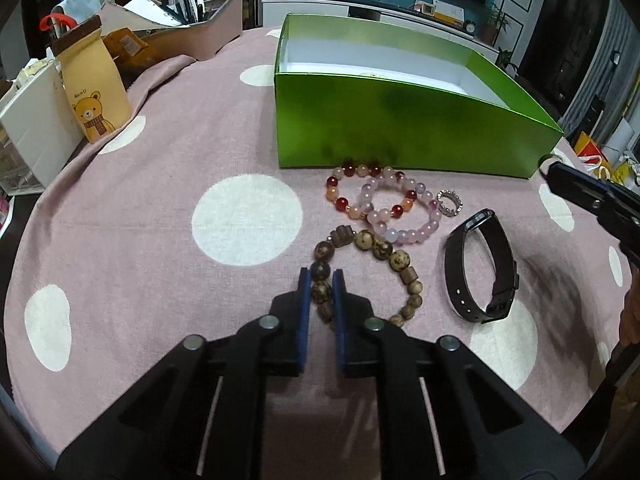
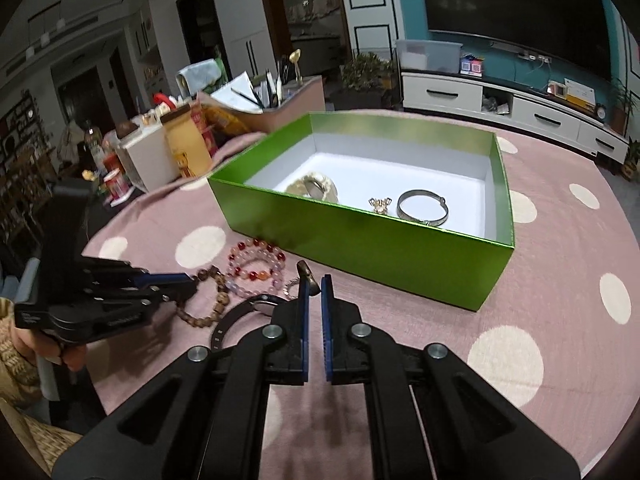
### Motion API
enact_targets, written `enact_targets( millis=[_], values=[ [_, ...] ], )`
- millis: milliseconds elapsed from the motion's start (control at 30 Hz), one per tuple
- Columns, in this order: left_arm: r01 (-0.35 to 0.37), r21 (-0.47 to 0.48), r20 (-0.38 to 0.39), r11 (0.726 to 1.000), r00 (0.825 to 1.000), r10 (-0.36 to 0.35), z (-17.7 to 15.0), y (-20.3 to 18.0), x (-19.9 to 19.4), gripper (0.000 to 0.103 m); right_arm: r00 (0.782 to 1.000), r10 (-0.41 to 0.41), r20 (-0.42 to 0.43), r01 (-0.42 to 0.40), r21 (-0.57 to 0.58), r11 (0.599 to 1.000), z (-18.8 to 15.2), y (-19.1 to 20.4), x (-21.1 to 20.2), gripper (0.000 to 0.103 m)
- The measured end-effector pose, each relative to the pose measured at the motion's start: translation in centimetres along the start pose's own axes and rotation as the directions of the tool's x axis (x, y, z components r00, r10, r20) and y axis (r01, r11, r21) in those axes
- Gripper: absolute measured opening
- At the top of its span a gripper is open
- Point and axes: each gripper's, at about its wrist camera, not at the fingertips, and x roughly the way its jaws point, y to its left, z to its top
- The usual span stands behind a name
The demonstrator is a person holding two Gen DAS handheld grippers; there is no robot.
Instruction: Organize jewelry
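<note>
a green box [image 2: 360, 248] sits open with a silver bangle [image 2: 422, 208] inside; bead bracelets [image 1: 384, 204], a brown bead string [image 1: 384, 264] and a black band [image 1: 480, 264] lie flat just beside it

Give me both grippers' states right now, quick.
Left gripper: shut on the wooden bead bracelet, still lying on the cloth.
Right gripper: shut on a small ring at its fingertips, near the green box.

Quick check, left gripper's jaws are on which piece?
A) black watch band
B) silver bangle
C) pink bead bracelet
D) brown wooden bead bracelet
D: in the left wrist view the left gripper has its blue pads either side of the brown wooden bead bracelet, while the pink bead bracelet and black watch band lie apart on the cloth.
</note>
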Motion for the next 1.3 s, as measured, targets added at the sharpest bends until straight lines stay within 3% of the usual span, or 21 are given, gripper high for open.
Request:
enact_targets(
  millis=[100,433,1300],
  values=[
    [0.004,-0.014,-0.007,1.0,1.0,-0.004,0.3,0.2,-0.4,0.01,1.0,0.006,0.03,-0.007,0.026,1.0,-0.2,0.1,-0.9,0.005],
    [0.036,-0.007,0.104,0.999,0.994,-0.035,2.8,-0.8,-5.2,0.01,0.997,-0.009,0.078,0.004,0.059,0.998,-0.5,-0.3,-3.3,0.005],
    [0.054,0.069,0.278,0.996,0.958,-0.071,7.3,-3.7,-12.5,0.01,0.972,-0.069,0.225,0.048,0.097,0.994,1.9,-0.9,-9.0,0.005]
  ],
)
